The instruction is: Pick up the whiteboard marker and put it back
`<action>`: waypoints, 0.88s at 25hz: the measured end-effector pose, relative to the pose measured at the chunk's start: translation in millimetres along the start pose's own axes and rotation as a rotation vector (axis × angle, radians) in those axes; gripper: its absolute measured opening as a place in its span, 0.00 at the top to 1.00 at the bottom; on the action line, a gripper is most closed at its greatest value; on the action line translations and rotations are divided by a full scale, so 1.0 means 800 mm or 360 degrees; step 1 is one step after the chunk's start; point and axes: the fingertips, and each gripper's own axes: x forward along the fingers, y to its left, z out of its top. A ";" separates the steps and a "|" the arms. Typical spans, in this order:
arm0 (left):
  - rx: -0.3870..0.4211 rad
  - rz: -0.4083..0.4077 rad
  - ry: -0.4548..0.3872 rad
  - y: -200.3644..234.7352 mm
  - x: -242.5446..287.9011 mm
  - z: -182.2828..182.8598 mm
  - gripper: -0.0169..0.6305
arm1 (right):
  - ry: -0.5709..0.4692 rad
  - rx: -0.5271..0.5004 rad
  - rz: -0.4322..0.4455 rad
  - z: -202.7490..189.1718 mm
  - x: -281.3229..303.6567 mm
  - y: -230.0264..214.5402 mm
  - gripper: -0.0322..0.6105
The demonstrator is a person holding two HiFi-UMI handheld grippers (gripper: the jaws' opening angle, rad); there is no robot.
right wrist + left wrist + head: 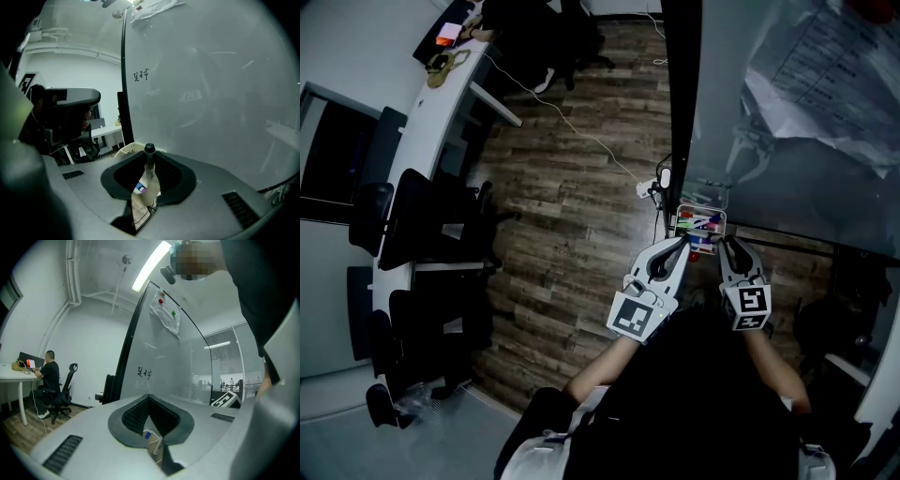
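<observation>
Right gripper (150,172) clamped on the whiteboard marker (149,151); left gripper (149,400) closed, empty.
The marker stands upright in the right jaws, black cap up, lower centre of frame. The marker tray (723,217) sits just ahead of both grippers. Best to square up over the tray before easing the jaws apart. A small scrawl (140,75) on the whiteboard (211,93) is unreadable.

Qty: grey two-jaw grippers, 2 – left gripper (679,244), right gripper (727,244). Black-capped whiteboard marker (149,164) in jaws: 1. White glossy whiteboard (211,93): 1. Black office chairs (417,220): min. 3. Seated person (49,373): 1.
</observation>
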 end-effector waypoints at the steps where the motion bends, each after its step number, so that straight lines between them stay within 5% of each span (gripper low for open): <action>1: -0.0001 0.0001 0.0000 0.000 0.000 0.000 0.96 | -0.0001 0.0002 0.0001 0.000 0.000 0.000 0.83; 22: 0.0002 0.0002 -0.0007 -0.004 0.000 0.000 0.96 | -0.0001 -0.0068 0.0045 0.003 -0.004 0.006 0.80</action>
